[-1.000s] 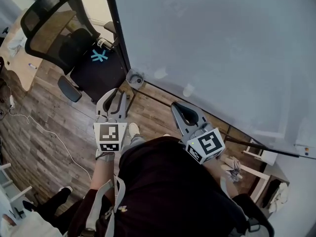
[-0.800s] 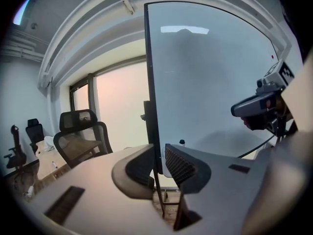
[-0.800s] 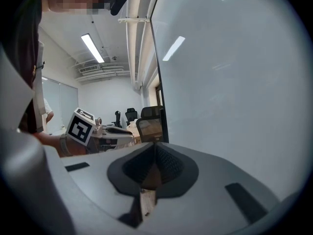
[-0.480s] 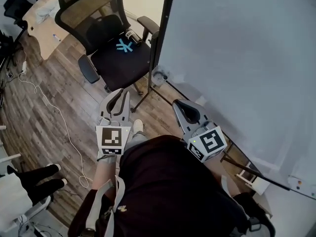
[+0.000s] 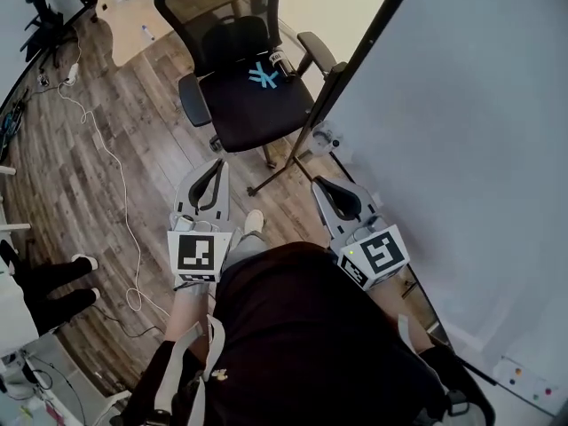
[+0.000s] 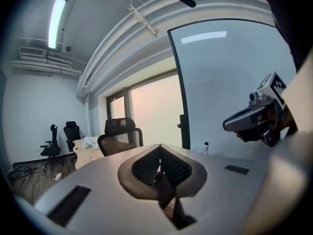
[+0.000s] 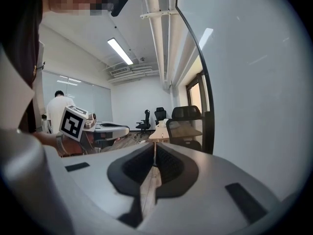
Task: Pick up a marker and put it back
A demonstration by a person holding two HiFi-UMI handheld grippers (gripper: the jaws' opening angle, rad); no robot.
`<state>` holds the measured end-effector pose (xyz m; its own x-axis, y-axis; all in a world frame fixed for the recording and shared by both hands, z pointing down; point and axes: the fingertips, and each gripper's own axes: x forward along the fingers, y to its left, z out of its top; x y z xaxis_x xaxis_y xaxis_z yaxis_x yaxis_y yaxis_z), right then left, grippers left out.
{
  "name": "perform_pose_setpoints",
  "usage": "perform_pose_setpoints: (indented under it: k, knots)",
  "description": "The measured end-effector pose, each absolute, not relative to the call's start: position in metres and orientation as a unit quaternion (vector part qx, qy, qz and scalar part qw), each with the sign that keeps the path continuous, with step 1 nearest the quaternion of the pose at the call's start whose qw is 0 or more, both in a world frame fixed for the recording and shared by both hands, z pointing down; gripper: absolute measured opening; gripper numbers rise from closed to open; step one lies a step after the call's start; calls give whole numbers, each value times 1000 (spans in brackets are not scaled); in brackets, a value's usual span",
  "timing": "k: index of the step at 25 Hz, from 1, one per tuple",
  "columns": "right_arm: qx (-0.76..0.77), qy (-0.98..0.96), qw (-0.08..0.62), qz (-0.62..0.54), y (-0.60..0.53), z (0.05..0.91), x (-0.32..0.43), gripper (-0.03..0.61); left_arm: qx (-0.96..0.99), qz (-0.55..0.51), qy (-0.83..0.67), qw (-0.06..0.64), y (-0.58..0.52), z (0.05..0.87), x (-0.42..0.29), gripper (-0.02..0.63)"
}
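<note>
left gripper point(image 6: 159, 153): jaws have just been closing and are now sitting fully together, nothing between them. right gripper point(image 7: 154, 153): jaws are meeting at the tips with only a hairline slit behind, gripping nothing. Both are pointing roughly level, side by side and apart. Each is showing in the other's view: the right one off to the right of the left jaws, the left one off to the left of the right jaws.

marker: not making it out in any view.

Just past both sets of tips, a black office chair point(image 5: 253, 96) is standing on the wood floor point(image 5: 62, 176). A small black-and-white cylinder point(image 5: 280, 61) is lying at the back of its seat, too small to identify.

The whiteboard point(image 5: 479, 149) is filling everything to the right of the right jaws, with its dark frame edge running just ahead of them.

Left of the left jaws a white cable point(image 5: 124, 220) is trailing across the floor. Well beyond the chair a light wooden desk point(image 5: 124, 11) is standing.
</note>
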<state>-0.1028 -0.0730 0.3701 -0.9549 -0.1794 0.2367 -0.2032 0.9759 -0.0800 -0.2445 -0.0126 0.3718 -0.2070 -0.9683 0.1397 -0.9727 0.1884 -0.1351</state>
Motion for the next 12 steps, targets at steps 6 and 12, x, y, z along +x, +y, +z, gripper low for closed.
perform_pose_setpoints:
  k: [6,12]
  knots:
    - [58,-991,113,44,-59,369,-124,21,601,84,-795,17,14,371,-259,9]
    - [34,-992,114,39,-45,369,-133,21,583,71,-808,32,34,375,-267,9]
